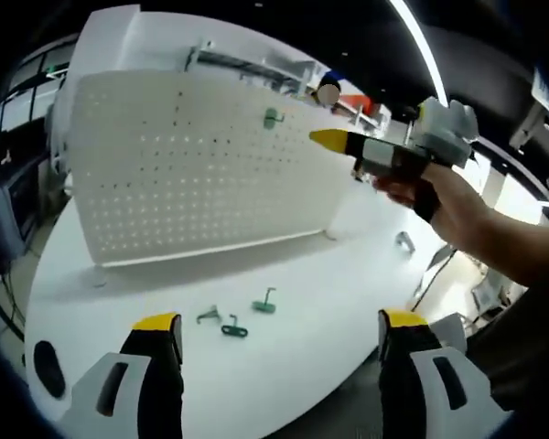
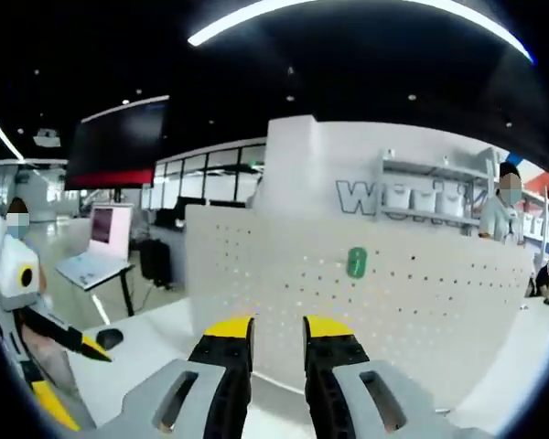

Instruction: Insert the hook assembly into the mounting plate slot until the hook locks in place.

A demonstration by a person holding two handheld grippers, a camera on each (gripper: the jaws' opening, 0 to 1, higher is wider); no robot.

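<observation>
Standing upright on the white table, the pegboard carries 1 green hook. 3 loose hooks lie before it in the left gripper view. Left gripper gapes wide — empty. Right gripper hovers raised near the board, jaws narrowly parted — holding nothing.

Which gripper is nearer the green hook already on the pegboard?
Right. The right gripper is raised beside the mounted green hook; the left gripper hangs back over the table edge, past the loose hooks.
</observation>
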